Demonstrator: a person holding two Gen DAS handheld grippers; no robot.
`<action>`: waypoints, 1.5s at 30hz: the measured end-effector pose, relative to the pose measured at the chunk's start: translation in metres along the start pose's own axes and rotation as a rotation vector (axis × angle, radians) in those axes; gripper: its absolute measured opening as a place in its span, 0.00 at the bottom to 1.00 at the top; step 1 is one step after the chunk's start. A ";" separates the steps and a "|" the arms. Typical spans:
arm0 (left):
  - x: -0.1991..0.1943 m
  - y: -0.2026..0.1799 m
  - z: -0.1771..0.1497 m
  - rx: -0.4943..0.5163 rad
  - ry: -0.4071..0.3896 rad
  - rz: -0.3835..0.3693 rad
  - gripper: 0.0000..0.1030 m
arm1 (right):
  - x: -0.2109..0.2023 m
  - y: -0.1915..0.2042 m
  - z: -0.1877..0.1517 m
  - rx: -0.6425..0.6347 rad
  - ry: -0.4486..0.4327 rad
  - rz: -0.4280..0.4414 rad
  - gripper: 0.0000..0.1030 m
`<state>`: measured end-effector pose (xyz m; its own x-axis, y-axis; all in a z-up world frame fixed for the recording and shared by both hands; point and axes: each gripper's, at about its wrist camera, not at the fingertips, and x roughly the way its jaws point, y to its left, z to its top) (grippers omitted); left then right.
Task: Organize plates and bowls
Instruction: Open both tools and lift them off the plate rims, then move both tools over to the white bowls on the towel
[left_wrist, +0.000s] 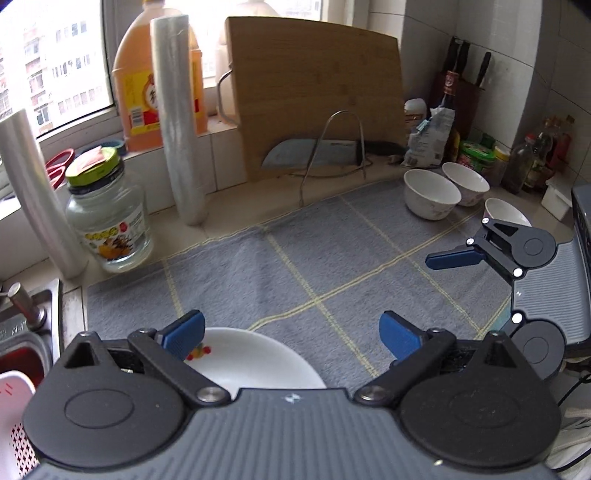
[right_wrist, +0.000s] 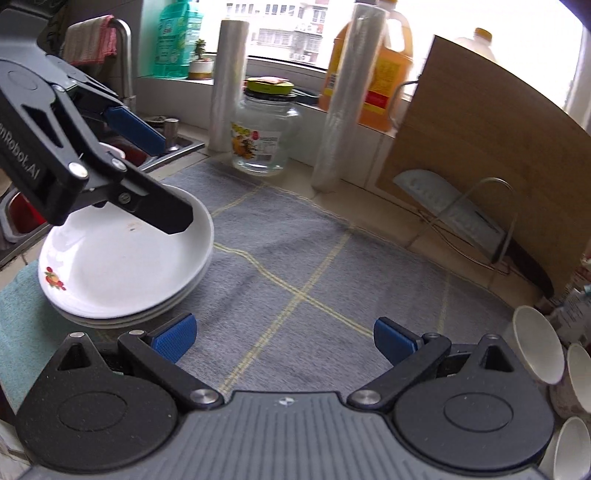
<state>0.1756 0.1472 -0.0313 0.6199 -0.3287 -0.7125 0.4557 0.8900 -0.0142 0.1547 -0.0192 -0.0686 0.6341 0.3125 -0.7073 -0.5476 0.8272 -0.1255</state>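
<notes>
A: Where do things stand on the desk?

B: A stack of white plates (right_wrist: 122, 266) sits at the left edge of the grey mat (right_wrist: 295, 266), beside the sink (right_wrist: 22, 218). The left gripper (left_wrist: 291, 332) hovers just over it with its jaws spread wide and nothing between them. From the right wrist view, one of its fingers crosses above the top plate's far rim; whether it touches, I cannot tell.

A: And the bowls?

B: 3 white bowls (left_wrist: 430, 194) cluster at the mat's far right corner, 2 of them touching, well apart from the plates. The right gripper (right_wrist: 284, 339) is near them, jaws also wide open and empty.

A: So the step in hand?

B: I judge the plates are already gathered, and the bowls are next. The right gripper is the nearer one.

A: How to do it well?

B: Take 1 bowl by its rim, one finger inside and one outside the wall, and close squarely so the glazed side does not slip. Lift straight up before moving sideways, since the neighbours sit tight against each other and a drag would knock them. Lower it centred into the next bowl, and release only once it settles.

A: Risks?

B: The bottles and bags (left_wrist: 432, 136) crowd just behind the bowls, so approach from the open mat side.
</notes>
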 end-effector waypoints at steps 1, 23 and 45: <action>0.002 -0.006 0.001 0.020 -0.013 0.000 0.97 | -0.005 -0.006 -0.006 0.026 0.006 -0.031 1.00; 0.108 -0.197 0.046 0.090 0.036 -0.199 0.98 | -0.104 -0.170 -0.181 0.315 0.103 -0.356 1.00; 0.174 -0.273 0.053 0.304 0.148 -0.272 0.98 | -0.104 -0.249 -0.226 0.300 0.120 -0.234 1.00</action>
<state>0.1928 -0.1698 -0.1145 0.3635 -0.4699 -0.8044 0.7706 0.6369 -0.0238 0.1015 -0.3629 -0.1211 0.6446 0.0567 -0.7624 -0.2004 0.9749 -0.0969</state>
